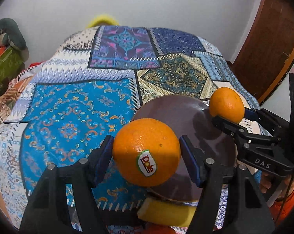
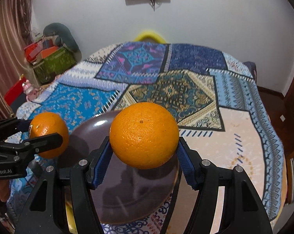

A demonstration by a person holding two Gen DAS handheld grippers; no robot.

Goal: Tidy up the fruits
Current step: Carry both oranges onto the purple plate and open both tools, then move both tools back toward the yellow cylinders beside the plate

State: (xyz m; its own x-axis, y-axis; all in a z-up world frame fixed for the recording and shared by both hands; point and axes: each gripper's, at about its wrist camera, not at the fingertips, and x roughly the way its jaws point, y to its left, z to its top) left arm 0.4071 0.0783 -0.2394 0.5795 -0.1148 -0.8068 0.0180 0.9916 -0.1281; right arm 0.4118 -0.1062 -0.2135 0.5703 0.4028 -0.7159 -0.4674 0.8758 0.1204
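Both wrist views look down, close — sharing the plate (image 1: 186, 117) (brown).

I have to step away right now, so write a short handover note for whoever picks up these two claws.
Left claw: shut on the stickered orange, held above the near left edge of the brown plate.
Right claw: shut on the plain orange, also above the plate.
Done: both oranges picked up.
Left: neither is set down; the plate holds no fruit yet. Lowering each onto the plate looks like the next step.
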